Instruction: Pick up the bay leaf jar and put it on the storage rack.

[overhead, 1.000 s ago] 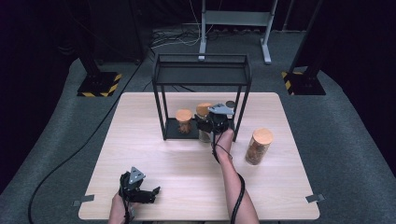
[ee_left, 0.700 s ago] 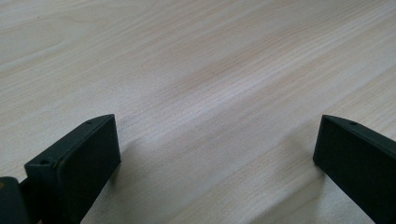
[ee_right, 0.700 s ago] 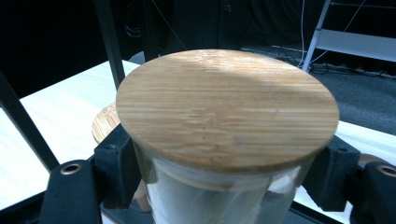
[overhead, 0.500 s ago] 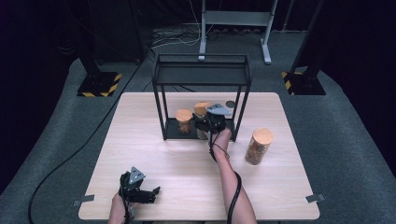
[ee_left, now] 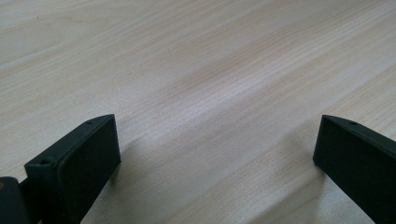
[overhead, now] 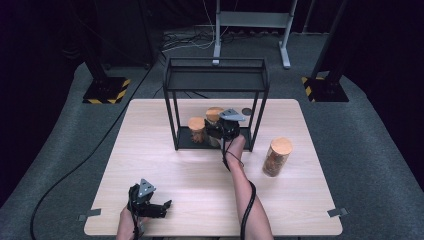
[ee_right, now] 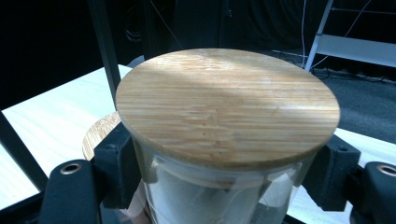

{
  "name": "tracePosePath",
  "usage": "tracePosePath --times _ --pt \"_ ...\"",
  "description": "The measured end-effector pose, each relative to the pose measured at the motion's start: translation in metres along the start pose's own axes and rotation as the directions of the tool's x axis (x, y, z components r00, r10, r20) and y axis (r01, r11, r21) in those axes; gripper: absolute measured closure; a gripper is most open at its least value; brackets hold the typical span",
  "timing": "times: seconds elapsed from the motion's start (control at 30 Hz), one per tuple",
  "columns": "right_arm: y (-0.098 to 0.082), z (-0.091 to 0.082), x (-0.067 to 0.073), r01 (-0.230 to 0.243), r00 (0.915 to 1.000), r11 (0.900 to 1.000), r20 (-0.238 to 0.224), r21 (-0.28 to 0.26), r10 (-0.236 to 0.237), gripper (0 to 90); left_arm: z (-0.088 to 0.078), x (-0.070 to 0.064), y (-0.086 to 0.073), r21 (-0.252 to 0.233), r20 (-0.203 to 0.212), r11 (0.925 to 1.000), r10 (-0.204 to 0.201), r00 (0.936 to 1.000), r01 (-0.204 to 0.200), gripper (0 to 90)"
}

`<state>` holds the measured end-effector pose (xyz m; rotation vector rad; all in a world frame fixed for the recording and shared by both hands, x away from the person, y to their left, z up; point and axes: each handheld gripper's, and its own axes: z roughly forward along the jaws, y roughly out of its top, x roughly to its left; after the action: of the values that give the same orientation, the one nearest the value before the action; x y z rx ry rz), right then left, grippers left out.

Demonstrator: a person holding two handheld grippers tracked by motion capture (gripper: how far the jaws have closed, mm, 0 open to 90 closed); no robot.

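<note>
Overhead looks down on table (overhead: 165, 165) — tool cameras sit close.

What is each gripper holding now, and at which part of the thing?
The right gripper holds a glass jar by its neck, just under the bamboo lid. The left gripper holds nothing; its jaws stand open over the table.

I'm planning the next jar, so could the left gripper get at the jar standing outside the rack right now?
Probably not easily. The left gripper is open at the near left edge, the lone jar stands far right, and the person's right forearm lies between them.
</note>
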<state>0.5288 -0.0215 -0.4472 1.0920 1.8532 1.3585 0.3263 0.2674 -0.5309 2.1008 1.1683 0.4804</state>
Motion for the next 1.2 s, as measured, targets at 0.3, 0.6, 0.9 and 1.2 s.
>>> tracePosePath --times 0.3,0.6,0.9,1.2 --pt "0.001 0.006 0.0 -0.002 1.0 1.0 -0.006 -0.004 0.002 24.8 0.0 0.0 0.0 0.0 0.0 1.0 0.001 1.0 -0.001 0.0" --pt "0.002 0.012 -0.001 0.001 1.0 1.0 -0.006 -0.007 -0.001 24.9 0.0 0.0 0.0 0.0 0.0 1.0 0.0 1.0 0.0 0.0" --pt "0.003 0.017 -0.002 0.004 1.0 1.0 -0.003 -0.012 -0.004 24.9 0.0 0.0 0.0 -0.002 0.001 1.0 0.0 1.0 0.0 0.0" --pt "0.004 0.02 -0.003 0.005 1.0 1.0 -0.005 -0.012 -0.005 24.9 0.0 0.0 0.0 0.0 0.002 1.0 0.003 1.0 -0.003 0.0"
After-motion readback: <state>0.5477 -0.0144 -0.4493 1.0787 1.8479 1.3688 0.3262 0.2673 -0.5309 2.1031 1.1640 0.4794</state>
